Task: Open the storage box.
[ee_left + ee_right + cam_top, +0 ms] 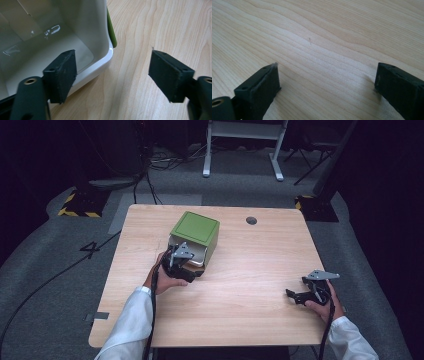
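A green box (196, 231) with a glossy white inside (50, 30) lies on its side on the wooden table (240, 270), its mouth turned toward the person. My left gripper (186, 265) is open at that mouth. In the left gripper view one jaw is inside the box and the other is over bare wood, so the white rim (107, 56) sits between them, untouched; the left gripper (111, 53) holds nothing. My right gripper (296, 295) rests open near the table's front right, with only wood grain between the jaws of the right gripper (328, 66).
A round cable hole (251, 220) is set in the table's far side. Beyond the table stand a white desk frame (242, 145) and yellow-black striped bases (80, 202), with cables running over the grey floor.
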`<state>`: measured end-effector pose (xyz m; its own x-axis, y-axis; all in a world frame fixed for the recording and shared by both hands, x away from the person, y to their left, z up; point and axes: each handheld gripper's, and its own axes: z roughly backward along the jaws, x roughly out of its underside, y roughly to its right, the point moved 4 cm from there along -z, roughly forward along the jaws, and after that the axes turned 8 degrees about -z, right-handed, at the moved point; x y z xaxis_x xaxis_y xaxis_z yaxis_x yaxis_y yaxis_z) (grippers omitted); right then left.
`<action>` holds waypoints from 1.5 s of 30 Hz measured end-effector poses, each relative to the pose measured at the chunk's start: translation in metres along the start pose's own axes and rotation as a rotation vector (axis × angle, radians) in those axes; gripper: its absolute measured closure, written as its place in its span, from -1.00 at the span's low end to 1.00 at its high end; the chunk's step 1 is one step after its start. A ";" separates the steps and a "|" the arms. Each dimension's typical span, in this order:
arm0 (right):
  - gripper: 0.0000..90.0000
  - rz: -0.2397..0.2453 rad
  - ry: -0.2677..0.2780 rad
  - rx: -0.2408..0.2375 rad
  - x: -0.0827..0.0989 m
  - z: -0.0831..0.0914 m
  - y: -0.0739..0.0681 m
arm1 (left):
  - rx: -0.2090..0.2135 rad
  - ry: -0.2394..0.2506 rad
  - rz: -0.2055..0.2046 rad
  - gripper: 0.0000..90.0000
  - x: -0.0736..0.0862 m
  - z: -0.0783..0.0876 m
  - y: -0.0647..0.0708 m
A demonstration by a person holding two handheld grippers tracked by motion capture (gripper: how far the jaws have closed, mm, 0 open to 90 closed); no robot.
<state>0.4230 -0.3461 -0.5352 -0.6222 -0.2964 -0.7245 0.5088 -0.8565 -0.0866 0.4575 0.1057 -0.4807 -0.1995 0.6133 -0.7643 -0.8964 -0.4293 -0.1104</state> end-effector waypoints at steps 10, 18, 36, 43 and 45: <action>-0.87 0.000 0.000 0.000 0.000 0.000 0.000 | 0.007 -0.028 -0.008 -0.38 0.003 -0.002 -0.004; -0.87 0.000 0.000 -0.001 0.000 0.000 0.000 | 0.030 -0.022 0.004 -0.28 0.006 0.001 -0.004; -0.87 0.001 -0.001 -0.001 0.000 0.000 0.000 | 0.069 -0.070 -0.031 0.15 0.022 0.012 0.006; -0.87 0.001 -0.001 0.000 0.000 0.000 0.000 | 0.083 -0.079 -0.032 0.18 0.026 0.015 0.011; -0.87 0.000 -0.001 -0.001 0.000 0.000 0.000 | 0.090 -0.068 -0.024 0.19 0.029 0.017 0.014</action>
<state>0.4230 -0.3461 -0.5352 -0.6224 -0.2970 -0.7242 0.5095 -0.8561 -0.0868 0.4321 0.1284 -0.4932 -0.2011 0.6675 -0.7169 -0.9327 -0.3542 -0.0681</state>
